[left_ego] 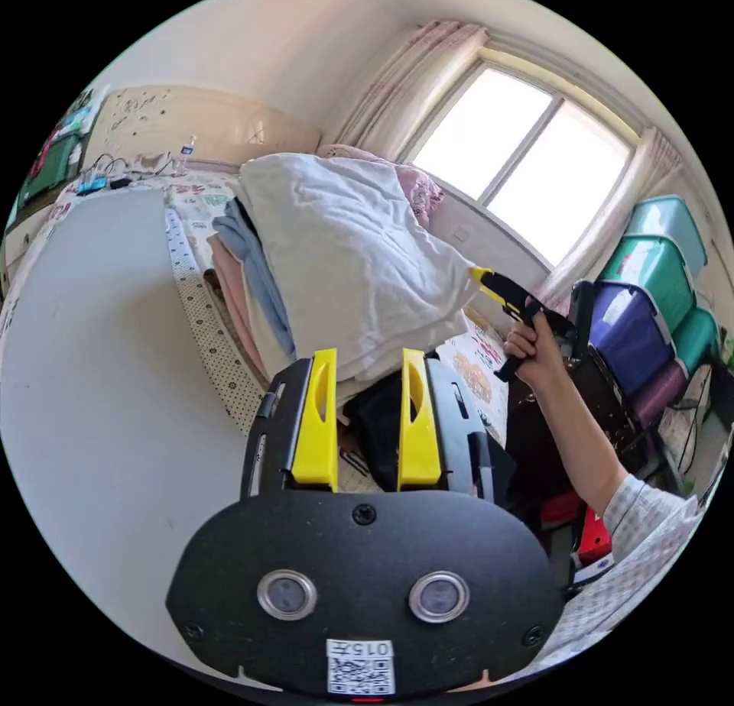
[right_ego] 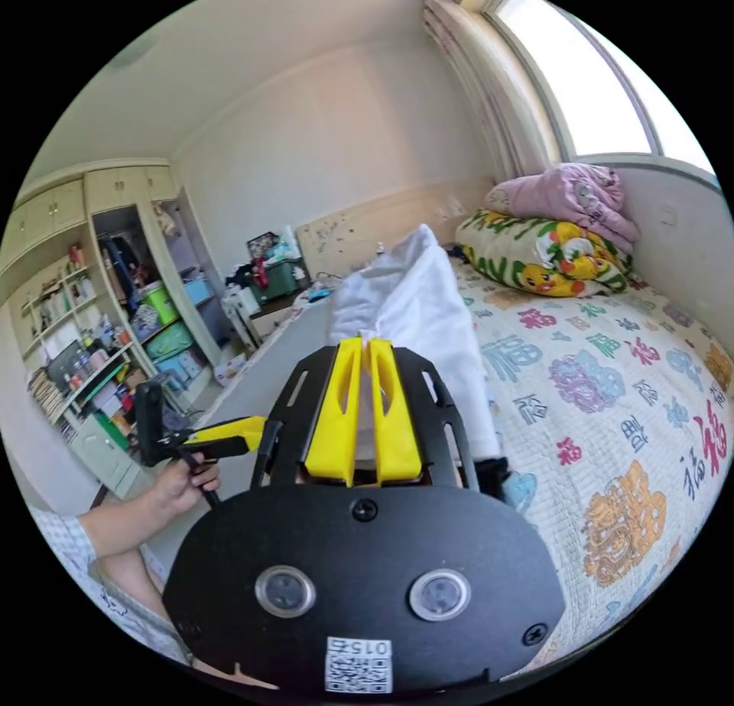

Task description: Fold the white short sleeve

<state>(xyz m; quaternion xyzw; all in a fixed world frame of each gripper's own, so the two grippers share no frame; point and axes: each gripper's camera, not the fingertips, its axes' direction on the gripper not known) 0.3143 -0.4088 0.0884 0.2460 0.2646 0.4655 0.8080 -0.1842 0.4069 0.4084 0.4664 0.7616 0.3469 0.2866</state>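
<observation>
The white short sleeve [left_ego: 352, 263] lies crumpled on top of a stack of clothes. In the left gripper view my left gripper [left_ego: 369, 354] stands open, its yellow jaws apart at the shirt's near edge. My right gripper [left_ego: 497, 286], held in a hand, pinches the shirt's right corner. In the right gripper view my right gripper [right_ego: 365, 345] has its jaws pressed together on the white short sleeve [right_ego: 417, 309], which rises in a ridge ahead of it. At the left of that view a hand holds the left gripper [right_ego: 229, 431].
Blue and pink folded clothes [left_ego: 248, 278] sit under the shirt, with a black item [left_ego: 382, 423] in front. A grey surface [left_ego: 99, 354] lies left. Stacked storage boxes [left_ego: 657, 293] stand right. The patterned bedspread [right_ego: 612, 385] carries folded blankets [right_ego: 550, 240]; shelves [right_ego: 99, 331] line the wall.
</observation>
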